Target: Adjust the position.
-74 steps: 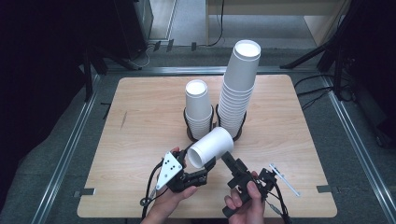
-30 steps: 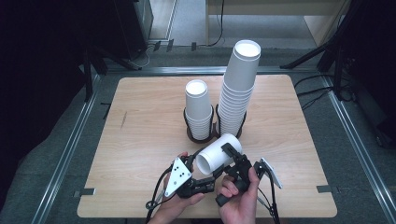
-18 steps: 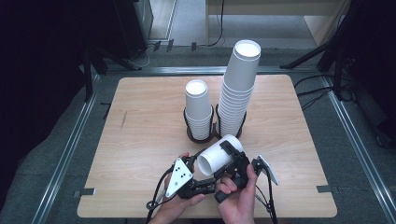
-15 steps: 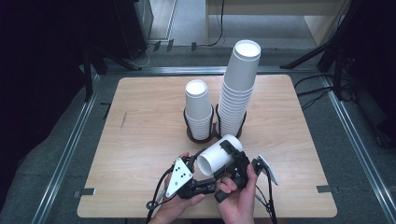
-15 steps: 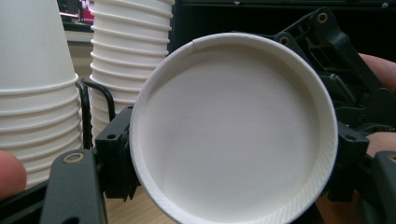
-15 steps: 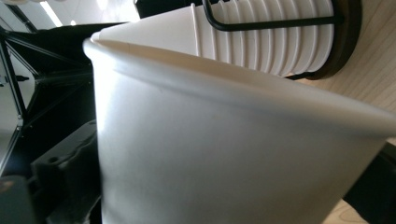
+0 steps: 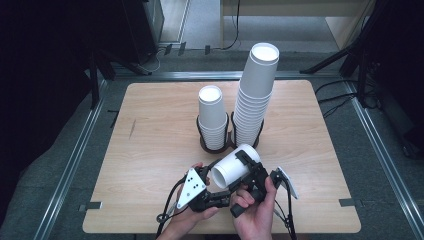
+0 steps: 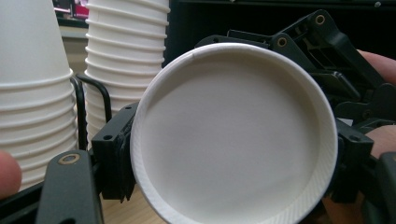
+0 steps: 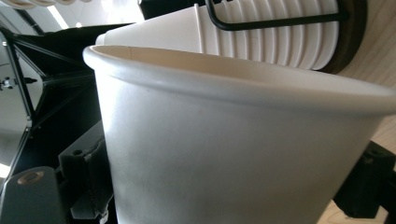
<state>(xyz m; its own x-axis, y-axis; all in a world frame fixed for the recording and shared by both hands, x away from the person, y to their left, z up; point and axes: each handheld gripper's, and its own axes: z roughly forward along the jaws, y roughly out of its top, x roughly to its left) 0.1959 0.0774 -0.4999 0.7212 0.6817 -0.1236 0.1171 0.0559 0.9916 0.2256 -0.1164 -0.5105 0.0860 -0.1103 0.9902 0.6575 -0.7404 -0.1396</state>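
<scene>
Grey floor [image 7: 60, 150], dark surroundings, metal rails [image 7: 75, 160]

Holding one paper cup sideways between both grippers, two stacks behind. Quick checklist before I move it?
1. Right gripper clamped on the paper cup: ok, its jaws flank the wall.
2. Left gripper grip: cannot tell; its jaws sit near the rim.
3. Cup shape: ok, the rim looks round in the left gripper view.
4. Cup inside empty: ok.
5. Short stack upright in its black holder: ok.
6. Clearance from the tall stack: cannot tell, the cup lies close in front.
</scene>
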